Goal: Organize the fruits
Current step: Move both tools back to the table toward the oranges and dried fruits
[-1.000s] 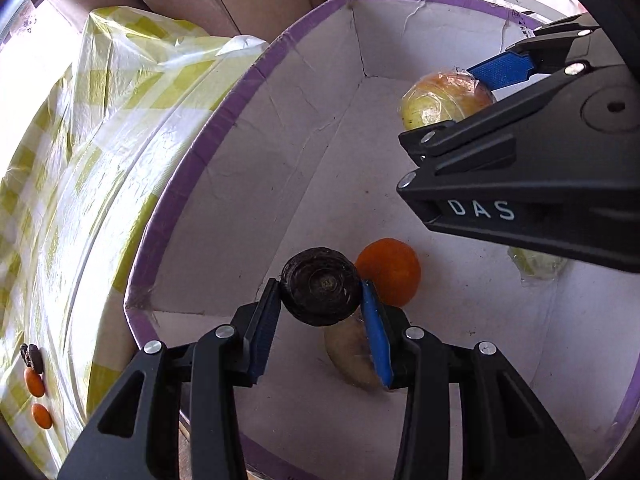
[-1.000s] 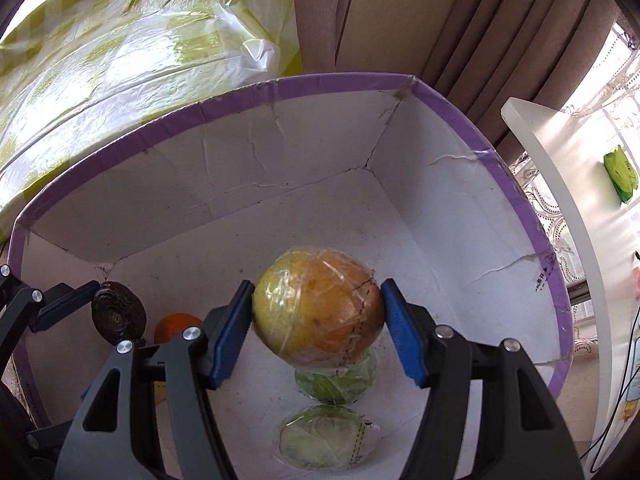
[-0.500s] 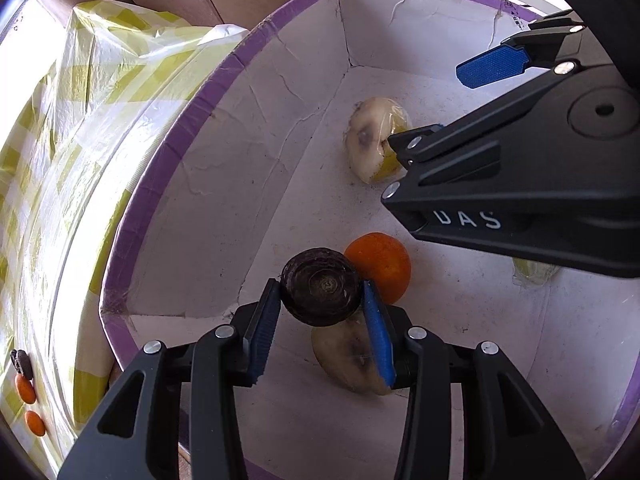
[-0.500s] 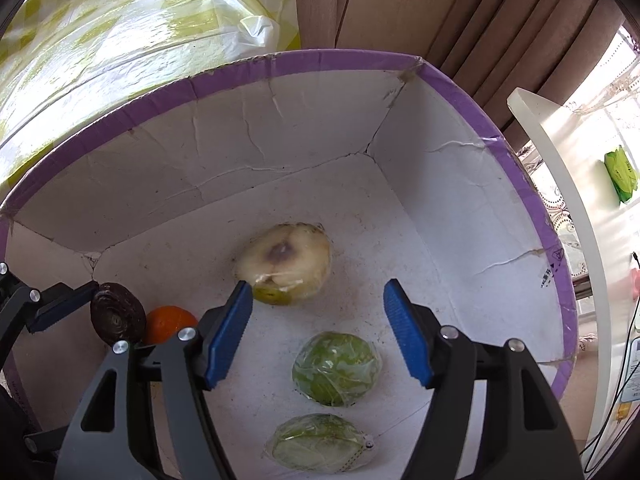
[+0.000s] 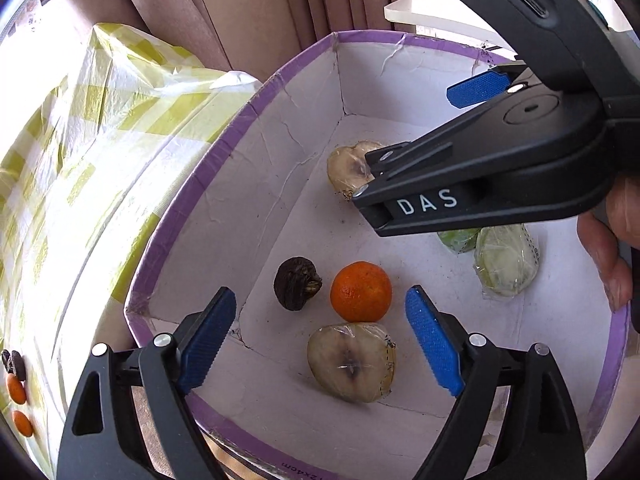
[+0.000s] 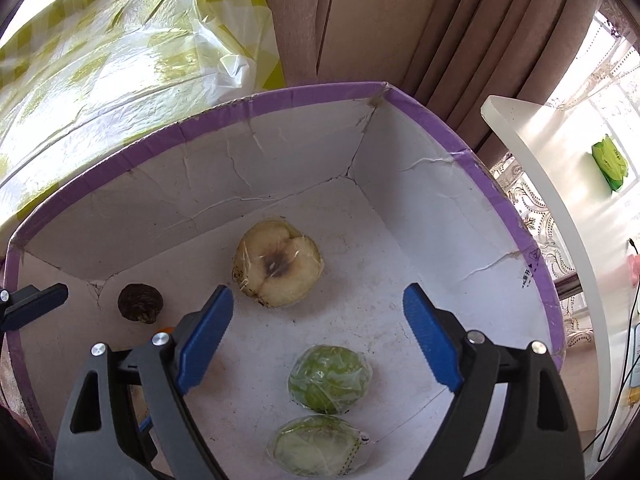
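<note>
Here, at the far left, a checked yellow plastic cloth (image 5: 80, 152) covers a surface beside the purple-rimmed white box (image 5: 192, 216) that holds all the fruit. In the left wrist view the left gripper (image 5: 320, 344) hovers over the box's near corner; its jaws have just been opening and now stand wide apart, pressing on nothing. Below them, on the box floor, the dark wrinkled fruit (image 5: 297, 283) lies free, just beside the orange (image 5: 361, 291). The orange touches a wrapped, browned apple half (image 5: 352, 358) nearer the camera. Further right a second wrapped apple half (image 5: 352, 168) lies toward the back wall, partly hidden by the right gripper's black body. At the right edge a wrapped pale green fruit (image 5: 506, 264) rests by a person's hand (image 5: 612, 256).

In the right wrist view the right gripper (image 6: 318, 340) has likewise just been opening its jaws, which are released and empty. The back apple half (image 6: 278, 262) lies cut face up beyond them, and two wrapped green fruits (image 6: 328, 378) sit near the front wall, one behind the other.
</note>
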The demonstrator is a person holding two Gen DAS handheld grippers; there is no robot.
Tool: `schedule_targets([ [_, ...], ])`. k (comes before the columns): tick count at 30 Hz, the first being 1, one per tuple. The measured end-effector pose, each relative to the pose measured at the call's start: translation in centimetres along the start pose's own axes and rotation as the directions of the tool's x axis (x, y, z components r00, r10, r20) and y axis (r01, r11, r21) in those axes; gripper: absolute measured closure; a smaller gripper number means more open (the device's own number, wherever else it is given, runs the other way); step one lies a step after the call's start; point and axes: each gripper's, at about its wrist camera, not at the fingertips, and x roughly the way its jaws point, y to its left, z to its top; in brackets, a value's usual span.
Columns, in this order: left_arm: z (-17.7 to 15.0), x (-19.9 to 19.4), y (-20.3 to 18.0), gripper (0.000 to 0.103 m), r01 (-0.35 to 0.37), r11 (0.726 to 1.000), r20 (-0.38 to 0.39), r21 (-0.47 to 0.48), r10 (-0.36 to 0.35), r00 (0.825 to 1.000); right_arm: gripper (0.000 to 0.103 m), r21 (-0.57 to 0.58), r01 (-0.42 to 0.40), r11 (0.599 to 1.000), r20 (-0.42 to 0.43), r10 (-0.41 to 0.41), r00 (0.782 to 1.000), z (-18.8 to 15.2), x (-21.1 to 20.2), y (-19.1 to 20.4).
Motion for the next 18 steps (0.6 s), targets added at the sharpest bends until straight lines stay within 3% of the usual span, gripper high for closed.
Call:
schedule_targets([
  [6, -0.7, -2.6, 1.2, 0.015, -0.014, 0.999, 0.097, -0.035, 0.017, 0.995, 0.016, 0.055, -0.018, 0.998, 0.098, 0.012, 0.995, 0.3, -2.1, -1.0],
  [10, -1.1, -4.9, 2.2, 0.015, -0.011, 0.993, 0.173, -0.12, 0.032, 0.984, 0.016, 0.1, -0.039, 0.994, 0.174, 0.021, 0.985, 0.5, -4.2, -1.9],
  [18, -3.7, -8.7, 8.0, 0.015, -0.076, 0.942, 0.256, -0.326, 0.165, 0.952, 0.016, 0.117, -0.093, 0.989, 0.267, 0.059, 0.962, 0.9, -7.2, -1.3],
])
